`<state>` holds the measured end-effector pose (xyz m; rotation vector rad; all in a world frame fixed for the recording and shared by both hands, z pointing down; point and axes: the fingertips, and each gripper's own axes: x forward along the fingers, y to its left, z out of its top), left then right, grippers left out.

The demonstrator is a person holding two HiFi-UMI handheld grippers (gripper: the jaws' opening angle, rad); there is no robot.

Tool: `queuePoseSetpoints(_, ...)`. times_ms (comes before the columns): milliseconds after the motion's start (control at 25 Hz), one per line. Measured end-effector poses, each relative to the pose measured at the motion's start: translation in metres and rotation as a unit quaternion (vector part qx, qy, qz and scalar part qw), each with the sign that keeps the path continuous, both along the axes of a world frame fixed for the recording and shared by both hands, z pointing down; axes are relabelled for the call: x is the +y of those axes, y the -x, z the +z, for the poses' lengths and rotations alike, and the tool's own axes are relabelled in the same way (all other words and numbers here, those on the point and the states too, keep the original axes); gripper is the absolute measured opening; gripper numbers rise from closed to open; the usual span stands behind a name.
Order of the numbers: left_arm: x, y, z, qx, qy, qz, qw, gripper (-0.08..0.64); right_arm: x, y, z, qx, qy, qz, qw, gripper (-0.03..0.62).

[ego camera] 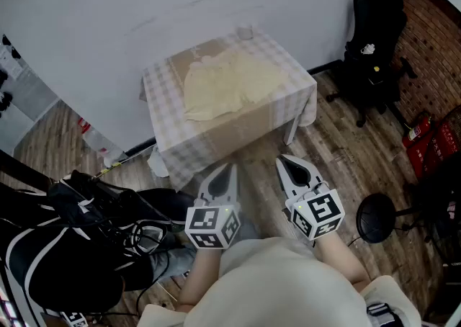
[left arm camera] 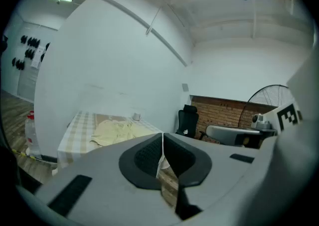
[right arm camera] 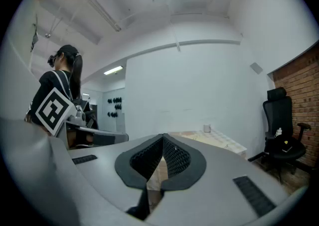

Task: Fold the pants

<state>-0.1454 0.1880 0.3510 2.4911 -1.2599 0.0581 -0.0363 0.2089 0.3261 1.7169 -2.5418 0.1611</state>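
Wood-plank floor (ego camera: pixel 338 153) underfoot, white wall ahead, brick wall (ego camera: pixel 432 37) off to the right. Held low in front of the body, side by side and close to level: left gripper (ego camera: pixel 229 171), jaws shut tight with nothing between them; right gripper (ego camera: pixel 288 163), jaws likewise closed at the tips and empty. Both aimed toward a small table (ego camera: pixel 180 149) just ahead, draped in a pale checked cloth, neither touching it. On the tabletop, the pants (ego camera: pixel 227 84): cream-coloured, lying rumpled and loosely spread across the middle, clear of both tools. At the table's far corner, against the wall, a small white cup (ego camera: pixel 246 32). Right of the table, a black office chair (ego camera: pixel 374 45) by the brick. Lower right, red canisters (ego camera: pixel 425 142) on the floor. To the left, a heap of black bags and cables (ego camera: pixel 79 239). In the right gripper view, beyond the left gripper's marker cube (right arm camera: pixel 51 110), another person (right arm camera: pixel 62 78), seen from the side.
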Motion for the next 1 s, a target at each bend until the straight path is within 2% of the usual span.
queuePoseSetpoints(240,0.028,0.008,0.005,-0.009,0.012,0.006,0.9999,0.009,0.023,0.01,0.002,-0.01,0.004,-0.005,1.0,0.0)
queuePoseSetpoints(680,0.027,0.01,0.005,-0.011,0.017,0.011,0.9997,0.009,0.021,0.012,-0.004,-0.009,-0.001,-0.006,1.0,0.0)
queuePoseSetpoints(1000,0.034,0.014,0.012,-0.016,0.036,0.0,0.9992,0.009,0.022,0.015,-0.003,-0.036,0.005,-0.021,0.999,0.002)
